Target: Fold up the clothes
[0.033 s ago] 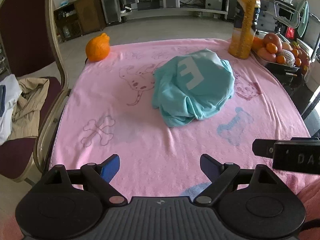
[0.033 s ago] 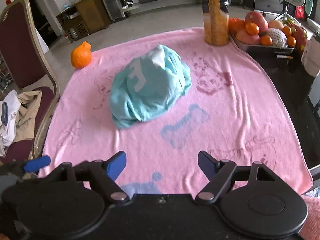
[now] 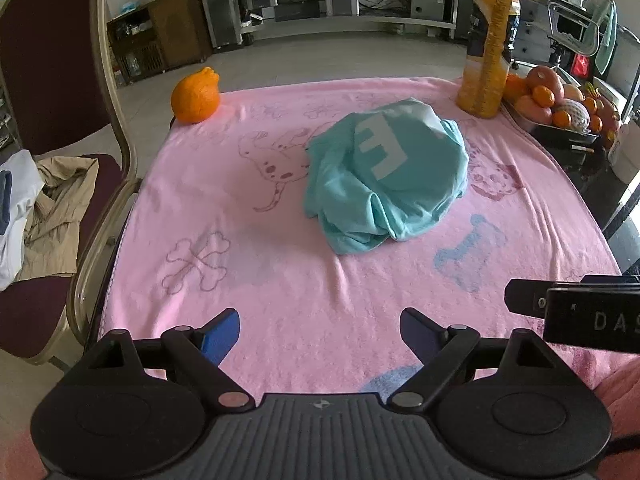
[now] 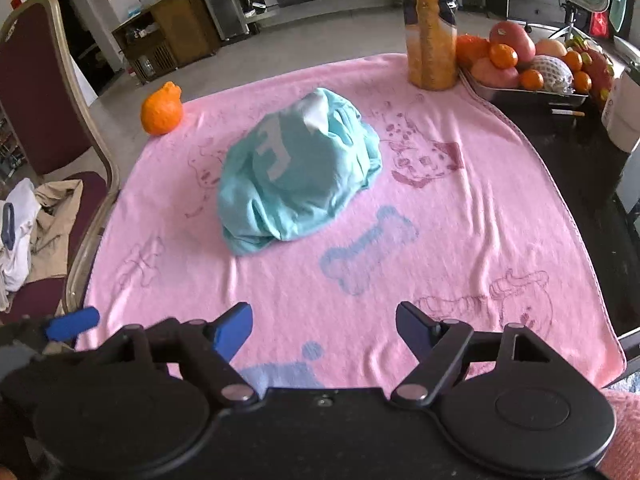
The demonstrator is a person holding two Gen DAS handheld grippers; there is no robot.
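A teal shirt (image 3: 384, 176) is lying bunched mid-table on the pink blanket (image 3: 280, 280). Both claws, left (image 3: 320, 330) and right (image 4: 324, 326), are hovering near the blanket's front edge, spread apart, gripping nothing.

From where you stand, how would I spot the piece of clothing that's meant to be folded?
Look at the pink blanket with printed dogs and bones covering the table. Near its middle lies a crumpled teal T-shirt, heaped in a mound and apart from the orange fruit and the juice bottle at the far corners. It is the only teal cloth there, with large white lettering on top.
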